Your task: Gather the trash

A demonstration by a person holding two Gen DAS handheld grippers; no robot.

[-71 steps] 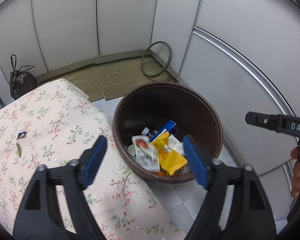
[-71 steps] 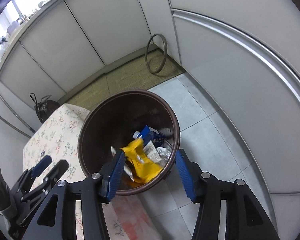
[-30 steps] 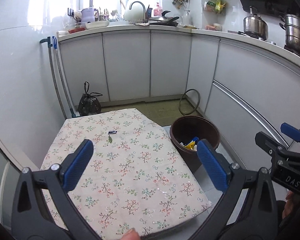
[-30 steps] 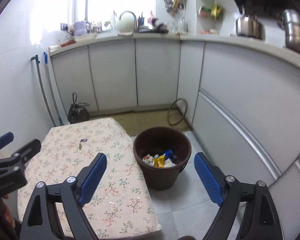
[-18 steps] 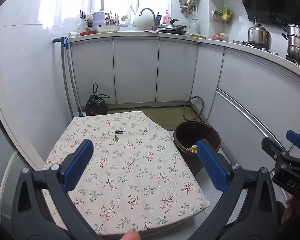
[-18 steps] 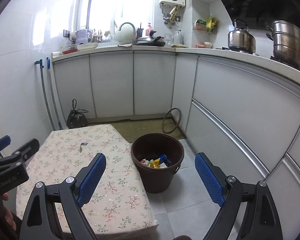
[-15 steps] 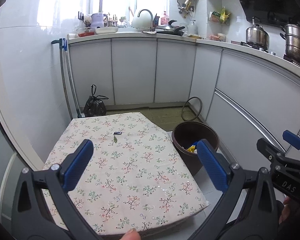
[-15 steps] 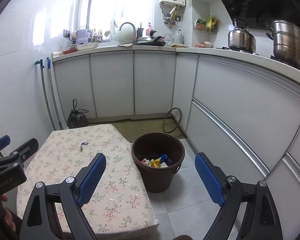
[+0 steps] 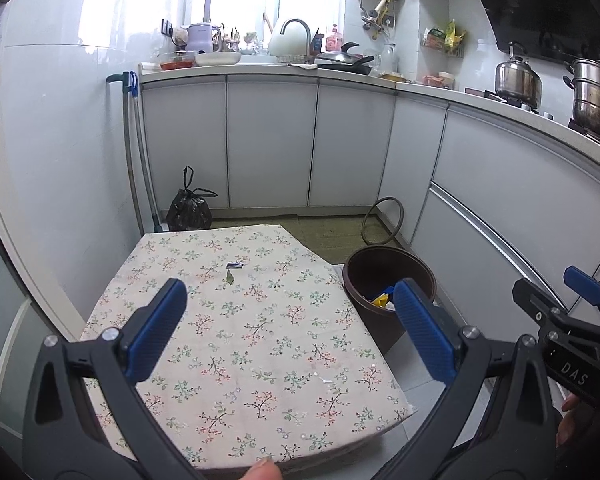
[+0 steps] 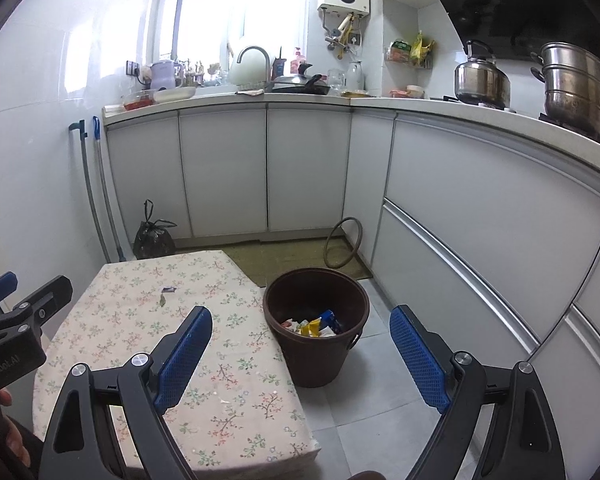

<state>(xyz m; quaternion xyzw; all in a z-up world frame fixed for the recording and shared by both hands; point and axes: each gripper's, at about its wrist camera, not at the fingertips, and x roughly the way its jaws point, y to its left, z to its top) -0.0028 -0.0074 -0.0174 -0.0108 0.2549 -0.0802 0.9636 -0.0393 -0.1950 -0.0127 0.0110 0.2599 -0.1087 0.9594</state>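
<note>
Both of my grippers have pulled up and back from the brown bin (image 10: 316, 320), which filled the view moments ago and now stands on the floor just beside the table's (image 9: 260, 360) right edge, wrappers lying in its bottom. My left gripper (image 9: 296, 328) hangs wide apart and empty above the near half of the floral cloth; my right gripper (image 10: 300, 354) is equally wide and empty, aimed toward the bin.

What I judge remains are two tiny bits well up the table: a small dark scrap (image 9: 235, 265) and a little green leaf (image 9: 230, 277) just beside it. Both lie flat, so I should come in low with the left gripper, narrow the gap first, straddle one piece at a time, and pinch gently so the cloth does not bunch up.
</note>
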